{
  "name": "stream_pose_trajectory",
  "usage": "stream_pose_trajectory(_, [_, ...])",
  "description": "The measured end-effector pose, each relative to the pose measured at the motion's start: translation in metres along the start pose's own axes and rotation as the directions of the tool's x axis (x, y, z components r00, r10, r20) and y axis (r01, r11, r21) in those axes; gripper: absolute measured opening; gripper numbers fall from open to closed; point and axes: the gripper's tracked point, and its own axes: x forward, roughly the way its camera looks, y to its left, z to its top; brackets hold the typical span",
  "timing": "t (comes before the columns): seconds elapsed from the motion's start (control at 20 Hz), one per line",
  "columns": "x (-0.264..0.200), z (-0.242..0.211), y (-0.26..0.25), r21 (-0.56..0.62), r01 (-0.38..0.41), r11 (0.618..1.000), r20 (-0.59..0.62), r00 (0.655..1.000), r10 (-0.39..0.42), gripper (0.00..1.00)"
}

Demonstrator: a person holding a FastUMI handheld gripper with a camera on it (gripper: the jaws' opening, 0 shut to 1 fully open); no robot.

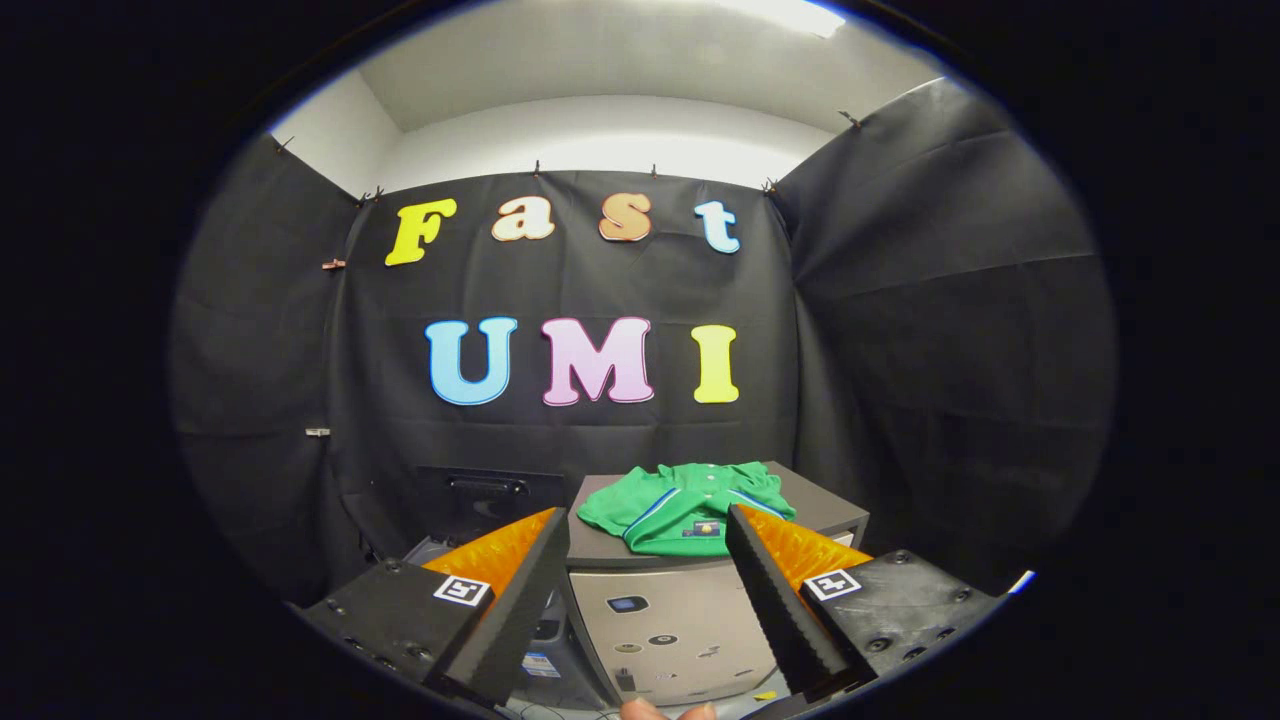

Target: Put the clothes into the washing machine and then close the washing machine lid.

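Note:
A green polo shirt (690,505) with blue-and-white stripes lies crumpled on the flat top of a grey cabinet (820,510), just ahead of my fingers. My gripper (648,514) is open, its two fingers spread wide with nothing between them, and it hovers in front of the cabinet without touching the shirt. To the left of the cabinet stands the washing machine, partly hidden behind my left finger. Its dark lid (488,492) is raised upright against the back wall.
The cabinet's pale front (665,615) carries a few small stickers and faces me. Black cloth walls close the booth at the back and on both sides. A person's fingertips (665,711) show below the fingers.

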Motion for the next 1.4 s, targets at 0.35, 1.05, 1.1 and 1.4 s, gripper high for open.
stream_pose_trajectory(0.35, [0.067,0.017,-0.026,0.053,0.017,0.998,-0.066,0.998,-0.014,0.98])
stream_pose_trajectory(1.05, [0.251,-0.054,-0.081,-0.088,0.115,0.989,-0.482,0.864,-0.143,0.99])
stream_pose_trajectory(1.1, [0.261,-0.059,-0.088,-0.094,0.125,0.988,-0.503,0.85,-0.156,0.99])
stream_pose_trajectory(1.4, [0.292,-0.108,-0.101,-0.054,0.148,0.987,-0.651,0.744,-0.147,0.99])
